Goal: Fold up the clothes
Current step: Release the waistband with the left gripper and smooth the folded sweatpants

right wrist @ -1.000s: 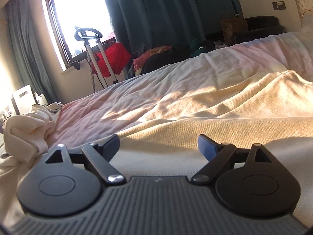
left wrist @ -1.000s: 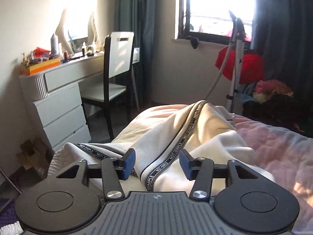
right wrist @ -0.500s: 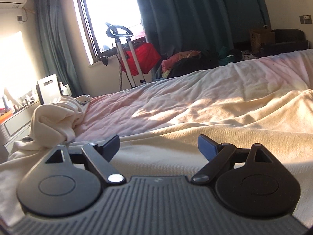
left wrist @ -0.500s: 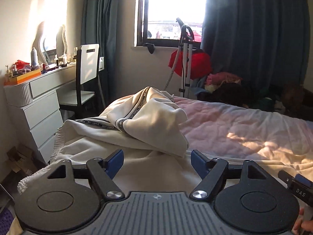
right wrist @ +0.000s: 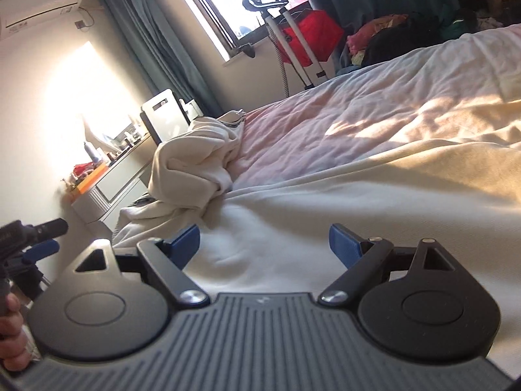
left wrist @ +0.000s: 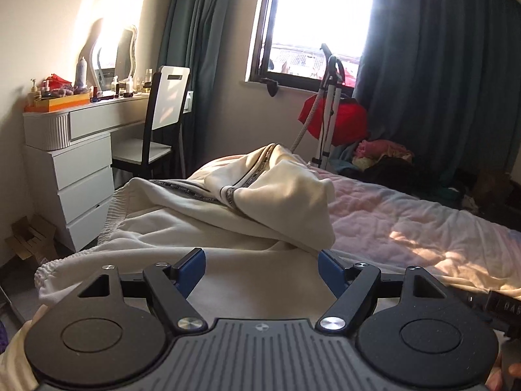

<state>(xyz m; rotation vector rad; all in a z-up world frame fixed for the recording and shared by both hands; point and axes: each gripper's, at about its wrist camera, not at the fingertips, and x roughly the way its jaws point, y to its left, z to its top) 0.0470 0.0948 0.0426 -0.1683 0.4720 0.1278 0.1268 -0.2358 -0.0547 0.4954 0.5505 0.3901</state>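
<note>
A cream garment [left wrist: 202,228] with a dark lettered trim lies on the bed [left wrist: 407,224], with one part bunched in a heap [left wrist: 280,192] at its far end. My left gripper [left wrist: 262,268] is open and empty, low over the flat cream cloth in front of the heap. In the right wrist view the same garment [right wrist: 293,228] spreads across the bed [right wrist: 374,104], with the heap [right wrist: 195,172] at the left. My right gripper [right wrist: 264,244] is open and empty, just above the flat cloth. The left tool's tip [right wrist: 39,229] shows at the left edge.
A white dresser [left wrist: 71,159] with bottles and a mirror stands to the left of the bed, with a black and white chair [left wrist: 156,130] beside it. A garment steamer [left wrist: 329,107], a red bag [left wrist: 342,123] and a clothes pile [left wrist: 384,159] stand under the window.
My left gripper let go of the trimmed part, opened wide and drew back from the heap. My right gripper stayed open and tilted, swinging left toward the heap.
</note>
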